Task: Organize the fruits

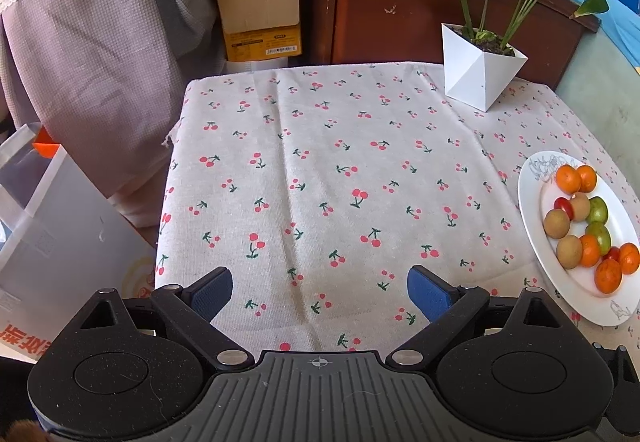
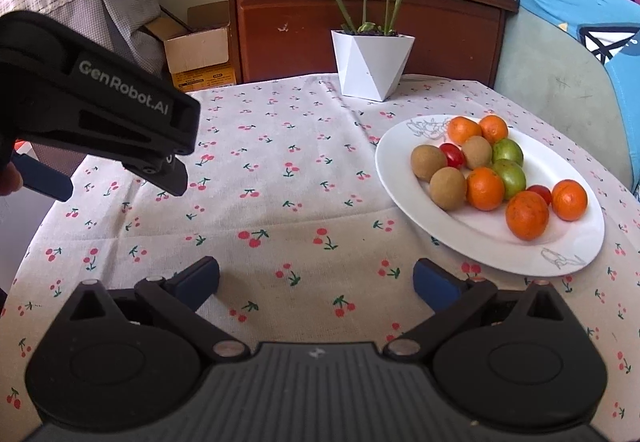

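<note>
A white plate (image 2: 460, 234) holds mixed fruit: several oranges (image 2: 526, 215), three brown kiwis (image 2: 448, 182), two green fruits (image 2: 509, 173) and two small red tomatoes (image 2: 452, 155). The plate also shows at the right edge of the left wrist view (image 1: 532, 201). My right gripper (image 2: 316, 282) is open and empty, above the cloth just left of and nearer than the plate. My left gripper (image 1: 320, 292) is open and empty over the table's left half; its body shows in the right wrist view (image 2: 120, 113).
The table wears a cherry-print cloth (image 1: 320, 169). A white faceted plant pot (image 2: 372, 63) stands at the back. A cardboard box (image 1: 260, 9) and a wooden cabinet (image 1: 400, 9) lie beyond the far edge. A white bag (image 1: 60, 234) sits left of the table.
</note>
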Motion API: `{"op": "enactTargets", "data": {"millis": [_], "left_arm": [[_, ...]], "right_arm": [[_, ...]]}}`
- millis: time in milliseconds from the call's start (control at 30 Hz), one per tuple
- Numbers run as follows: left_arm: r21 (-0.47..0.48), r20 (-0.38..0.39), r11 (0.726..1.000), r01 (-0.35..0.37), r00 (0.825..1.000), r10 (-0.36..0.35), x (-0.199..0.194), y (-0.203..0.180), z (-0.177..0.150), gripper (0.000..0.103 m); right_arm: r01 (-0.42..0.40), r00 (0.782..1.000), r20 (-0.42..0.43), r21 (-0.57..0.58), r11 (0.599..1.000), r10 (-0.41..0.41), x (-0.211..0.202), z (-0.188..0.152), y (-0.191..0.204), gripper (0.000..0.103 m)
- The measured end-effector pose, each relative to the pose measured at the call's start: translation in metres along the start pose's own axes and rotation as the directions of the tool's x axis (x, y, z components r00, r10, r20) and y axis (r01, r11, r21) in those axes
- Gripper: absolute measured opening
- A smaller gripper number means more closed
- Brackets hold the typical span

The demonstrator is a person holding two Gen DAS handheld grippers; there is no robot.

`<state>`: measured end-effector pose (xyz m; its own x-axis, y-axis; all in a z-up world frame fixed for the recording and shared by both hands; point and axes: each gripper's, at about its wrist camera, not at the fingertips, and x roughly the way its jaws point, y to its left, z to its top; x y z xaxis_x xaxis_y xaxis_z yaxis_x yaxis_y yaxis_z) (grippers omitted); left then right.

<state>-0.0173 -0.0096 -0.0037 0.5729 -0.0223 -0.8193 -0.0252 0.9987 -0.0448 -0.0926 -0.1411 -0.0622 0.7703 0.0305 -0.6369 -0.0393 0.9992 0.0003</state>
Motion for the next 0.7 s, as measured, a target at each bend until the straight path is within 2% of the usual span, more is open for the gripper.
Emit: {"op": "enactTargets", "data": {"millis": [333,700], "left_arm": [[-0.015,-0.015,1.0,-0.016,1.0,0.016,0.006,0.006,0.0,0.096],[0.016,-0.026,0.999,-0.043,0.999,0.044,0.018,0.005,-0.001,0.096]], "right_arm": [[-0.001,1.0,0.006,0.001,1.0,0.001,0.002,0.0,-0.001,0.102],[-0.001,1.0,0.006,0.0,1.0,0.001,0.002,0.0,-0.001,0.102]]}}
